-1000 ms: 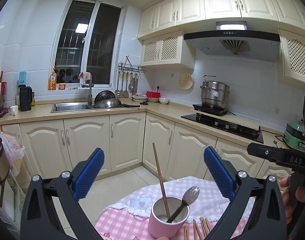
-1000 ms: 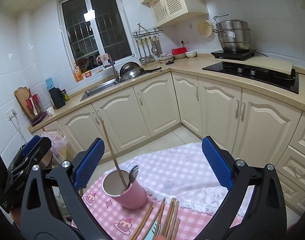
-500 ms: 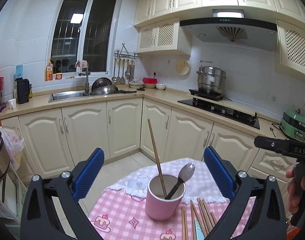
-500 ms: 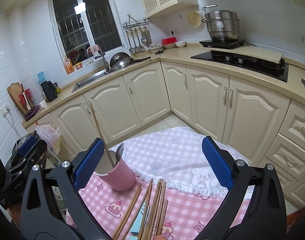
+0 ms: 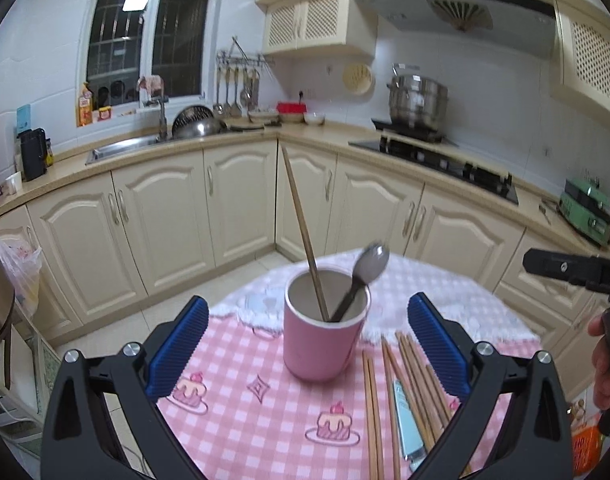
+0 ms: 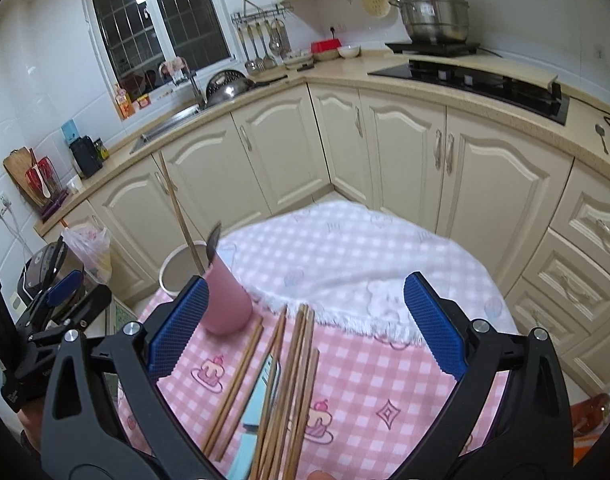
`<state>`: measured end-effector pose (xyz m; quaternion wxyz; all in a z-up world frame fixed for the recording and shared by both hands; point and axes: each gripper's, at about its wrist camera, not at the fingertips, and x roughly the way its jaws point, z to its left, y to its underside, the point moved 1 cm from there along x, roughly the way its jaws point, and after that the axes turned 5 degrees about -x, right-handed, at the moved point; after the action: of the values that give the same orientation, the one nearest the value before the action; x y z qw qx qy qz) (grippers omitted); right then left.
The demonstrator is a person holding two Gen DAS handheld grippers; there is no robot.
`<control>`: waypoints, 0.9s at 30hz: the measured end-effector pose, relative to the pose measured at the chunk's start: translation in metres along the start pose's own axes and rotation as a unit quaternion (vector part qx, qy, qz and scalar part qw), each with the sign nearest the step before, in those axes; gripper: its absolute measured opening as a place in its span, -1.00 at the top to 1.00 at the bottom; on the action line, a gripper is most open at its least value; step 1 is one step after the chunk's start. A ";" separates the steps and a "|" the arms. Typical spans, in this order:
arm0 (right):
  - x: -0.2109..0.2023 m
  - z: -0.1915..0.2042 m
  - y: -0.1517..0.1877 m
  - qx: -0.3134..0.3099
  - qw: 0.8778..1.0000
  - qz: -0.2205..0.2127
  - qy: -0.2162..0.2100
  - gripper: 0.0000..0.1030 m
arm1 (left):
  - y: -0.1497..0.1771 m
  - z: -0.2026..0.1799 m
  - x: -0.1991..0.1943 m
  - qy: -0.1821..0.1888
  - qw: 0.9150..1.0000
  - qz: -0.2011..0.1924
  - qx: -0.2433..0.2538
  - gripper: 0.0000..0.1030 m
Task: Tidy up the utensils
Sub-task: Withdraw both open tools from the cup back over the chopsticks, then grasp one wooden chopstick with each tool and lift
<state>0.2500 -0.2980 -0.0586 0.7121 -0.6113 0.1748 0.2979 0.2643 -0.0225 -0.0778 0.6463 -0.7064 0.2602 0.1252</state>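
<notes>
A pink cup (image 5: pixel 325 336) (image 6: pixel 225 300) stands upright on the pink checked tablecloth (image 5: pixel 265 420). In the cup lean one wooden chopstick (image 5: pixel 303 232) and a black-handled spoon (image 5: pixel 365 276). Several wooden chopsticks (image 5: pixel 409 384) (image 6: pixel 289 392) and a light blue utensil (image 5: pixel 405 420) (image 6: pixel 257 404) lie flat to the cup's right. My left gripper (image 5: pixel 309 352) is open, its blue pads either side of the cup without touching. My right gripper (image 6: pixel 301 328) is open above the loose chopsticks, nothing between its fingers.
The small round table (image 6: pixel 385 264) also carries a white fringed cloth. Cream cabinets (image 5: pixel 233 208), a sink (image 5: pixel 121 146) and a hob (image 5: pixel 437 160) run behind. A plastic bag (image 5: pixel 21 268) and an appliance (image 6: pixel 41 272) stand at the left.
Both grippers have come down and closer to the table; the cup and the loose chopsticks now sit higher and larger between the fingers. Nothing was taken hold of.
</notes>
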 end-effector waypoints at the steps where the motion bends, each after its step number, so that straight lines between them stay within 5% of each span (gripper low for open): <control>1: 0.002 -0.001 0.003 0.001 1.000 0.007 0.000 -0.86 | 0.003 -0.001 0.002 0.000 1.000 0.005 0.003 -0.90; 14: 0.026 -0.015 0.042 0.014 0.997 0.071 0.007 -0.87 | 0.052 -0.013 0.057 -0.010 0.992 0.118 0.051 -0.90; 27: 0.045 -0.023 0.063 0.021 0.994 0.109 0.006 -0.86 | 0.089 -0.021 0.093 -0.012 0.979 0.185 0.082 -0.90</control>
<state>0.2466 -0.3056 -0.1393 0.6870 -0.5755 0.2505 0.3663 0.2914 -0.0647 -0.1988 0.6707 -0.5892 0.3880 0.2291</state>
